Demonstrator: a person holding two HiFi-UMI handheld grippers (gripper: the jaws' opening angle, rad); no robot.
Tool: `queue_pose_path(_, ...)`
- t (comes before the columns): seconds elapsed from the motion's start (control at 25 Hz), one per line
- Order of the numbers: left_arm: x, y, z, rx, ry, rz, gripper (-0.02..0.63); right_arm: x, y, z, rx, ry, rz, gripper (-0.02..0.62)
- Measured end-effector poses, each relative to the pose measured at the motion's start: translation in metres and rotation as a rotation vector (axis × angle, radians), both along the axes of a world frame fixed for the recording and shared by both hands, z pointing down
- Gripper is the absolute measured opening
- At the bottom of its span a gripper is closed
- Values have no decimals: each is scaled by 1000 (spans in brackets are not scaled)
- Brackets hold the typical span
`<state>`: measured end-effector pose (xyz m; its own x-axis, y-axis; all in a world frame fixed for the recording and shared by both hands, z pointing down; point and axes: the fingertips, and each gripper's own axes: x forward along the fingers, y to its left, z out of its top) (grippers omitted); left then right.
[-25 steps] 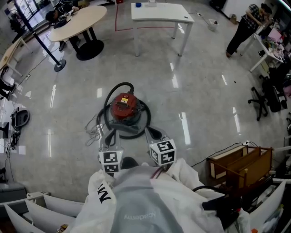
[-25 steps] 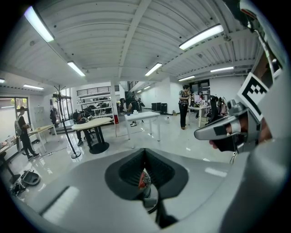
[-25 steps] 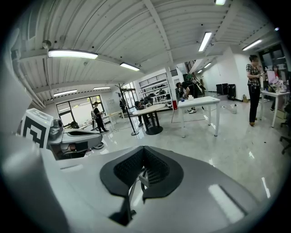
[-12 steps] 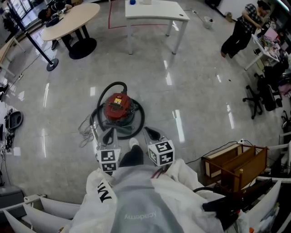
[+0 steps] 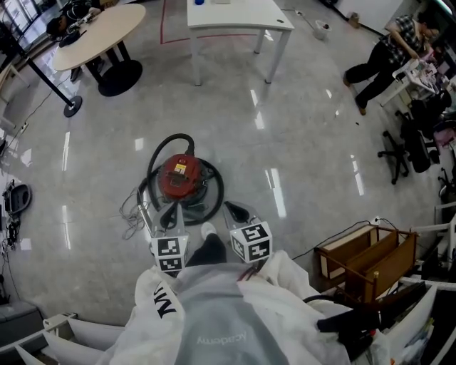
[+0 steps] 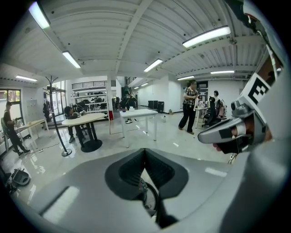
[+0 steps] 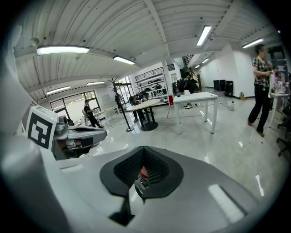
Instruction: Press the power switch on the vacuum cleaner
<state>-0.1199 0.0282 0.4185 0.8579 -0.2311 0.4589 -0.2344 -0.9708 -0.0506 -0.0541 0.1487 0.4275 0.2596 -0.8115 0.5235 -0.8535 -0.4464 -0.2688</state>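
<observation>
The red vacuum cleaner stands on the grey floor with its black hose looped round it. My left gripper is shut on nothing, its tips just short of the vacuum's near edge. To its right, my right gripper is also shut on nothing, beside the hose loop. In the left gripper view the jaws of the left gripper meet, with a bit of hose showing below them. In the right gripper view the right gripper is shut, and red shows through the gap under its tips.
A tangle of cable lies left of the vacuum. A white table, a round beige table and a post base stand farther off. A wooden crate is at the right. A person stands far right.
The view has shifted forward and a shoe now shows between the grippers. The vacuum sits closer to the gripper tips. Both grippers stay shut.
</observation>
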Motion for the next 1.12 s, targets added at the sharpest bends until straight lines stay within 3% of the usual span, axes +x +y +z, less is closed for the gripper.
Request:
queue_pose_path(0.48, 31, -49, 7, -18, -24, -31, 0, 44, -48, 6, -15, -25, -2, 0)
queue_pose_path(1.12, 41, -88, 15, -55, -16, -87, 0, 57, -91, 5, -52, -6, -70, 0)
